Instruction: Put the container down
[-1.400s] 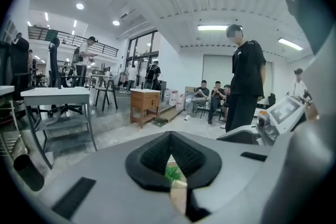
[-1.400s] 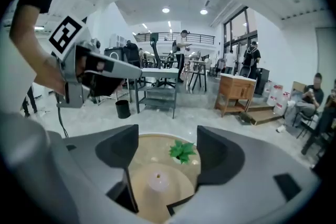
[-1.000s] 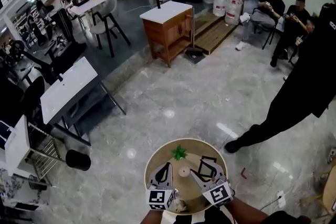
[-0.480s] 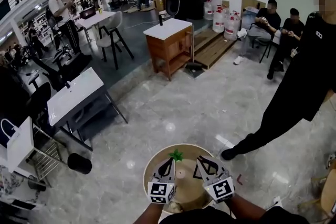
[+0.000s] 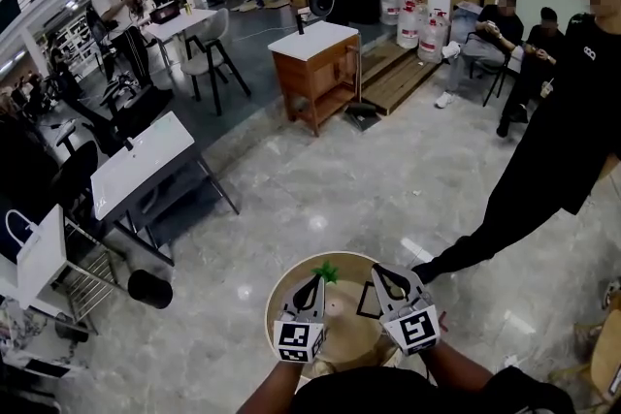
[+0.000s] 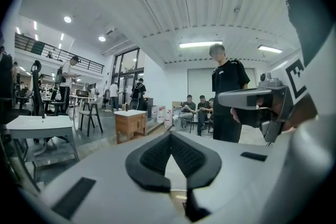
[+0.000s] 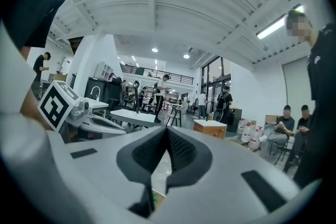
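The container [image 5: 337, 306] is a small, pale, round thing, seen from straight above and too small to make out in detail. It stands free on the round tan tabletop [image 5: 281, 291] near its middle, just on the near side of a green star-shaped piece [image 5: 327, 272].

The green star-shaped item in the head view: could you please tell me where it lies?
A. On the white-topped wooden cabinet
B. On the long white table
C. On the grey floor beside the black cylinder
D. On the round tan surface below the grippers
D: the green star-shaped item lies on the round tan surface, close to its far rim.
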Motion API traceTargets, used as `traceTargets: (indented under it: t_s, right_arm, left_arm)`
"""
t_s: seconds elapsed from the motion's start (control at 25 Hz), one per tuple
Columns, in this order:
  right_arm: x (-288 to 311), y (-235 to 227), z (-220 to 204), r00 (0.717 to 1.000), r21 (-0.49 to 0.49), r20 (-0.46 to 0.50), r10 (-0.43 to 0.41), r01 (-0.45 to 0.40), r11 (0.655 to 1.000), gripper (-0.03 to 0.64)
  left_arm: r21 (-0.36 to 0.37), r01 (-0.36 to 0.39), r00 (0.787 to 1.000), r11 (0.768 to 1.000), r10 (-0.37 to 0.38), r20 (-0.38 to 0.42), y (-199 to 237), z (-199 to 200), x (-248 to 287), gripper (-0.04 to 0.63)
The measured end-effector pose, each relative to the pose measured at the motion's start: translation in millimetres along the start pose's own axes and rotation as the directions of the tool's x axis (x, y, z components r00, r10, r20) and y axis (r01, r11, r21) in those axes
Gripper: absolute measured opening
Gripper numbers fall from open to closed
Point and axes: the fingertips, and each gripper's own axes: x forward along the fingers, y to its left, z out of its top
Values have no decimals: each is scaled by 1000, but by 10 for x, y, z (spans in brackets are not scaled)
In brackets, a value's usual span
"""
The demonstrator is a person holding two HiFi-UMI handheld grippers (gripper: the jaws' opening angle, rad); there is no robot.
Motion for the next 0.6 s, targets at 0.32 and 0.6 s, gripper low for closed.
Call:
traceTargets:
  t_s: [0.32,0.6]
  right_arm:
    - [49,-47,26,1000,-13,9,-1,1,1000,-2]
    - [-30,-123,67,1000,-17,21,-15,15,1000,-2]
  left_arm:
    - [-2,-12,1000,1000,12,1,16,9,11,-8]
    - [4,-14,1000,1000,14,12,-58,66,8,-8]
